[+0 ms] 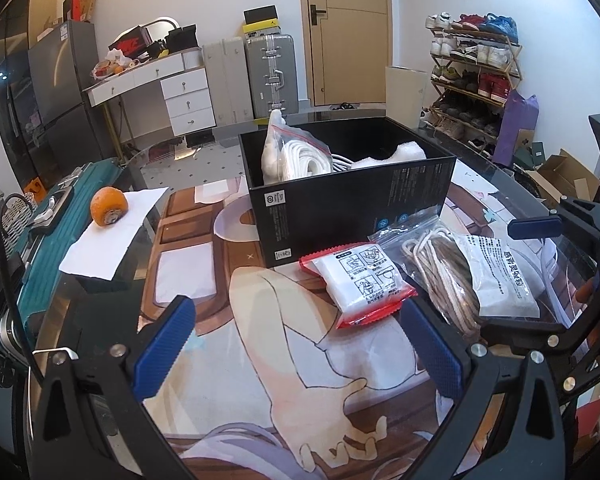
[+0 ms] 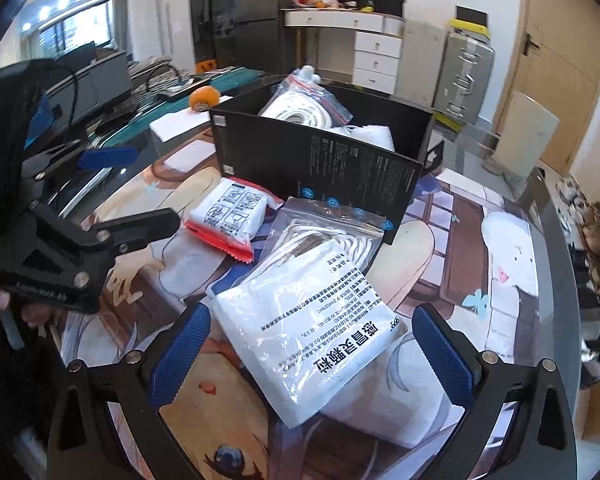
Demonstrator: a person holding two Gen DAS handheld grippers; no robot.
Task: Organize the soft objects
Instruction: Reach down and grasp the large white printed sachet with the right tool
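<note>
A black box (image 1: 352, 204) stands on the printed table mat, holding a bagged white rope (image 1: 296, 156) and white foam (image 1: 396, 156). In front of it lie a red-edged white packet (image 1: 360, 280), a zip bag of brown-white rope (image 1: 440, 268) and a white medicine pouch (image 1: 496, 276). My left gripper (image 1: 296, 344) is open, just short of the red-edged packet. My right gripper (image 2: 312, 352) is open, with the white pouch (image 2: 312, 332) lying between its fingers. The rope bag (image 2: 324, 236), the red-edged packet (image 2: 232, 216) and the box (image 2: 320, 160) lie beyond.
An orange (image 1: 109, 205) sits on white paper (image 1: 112, 236) at the left, by a teal case (image 1: 56, 224). The glass table's edge (image 2: 556, 240) curves on the right. A desk, suitcases and a shoe rack stand behind.
</note>
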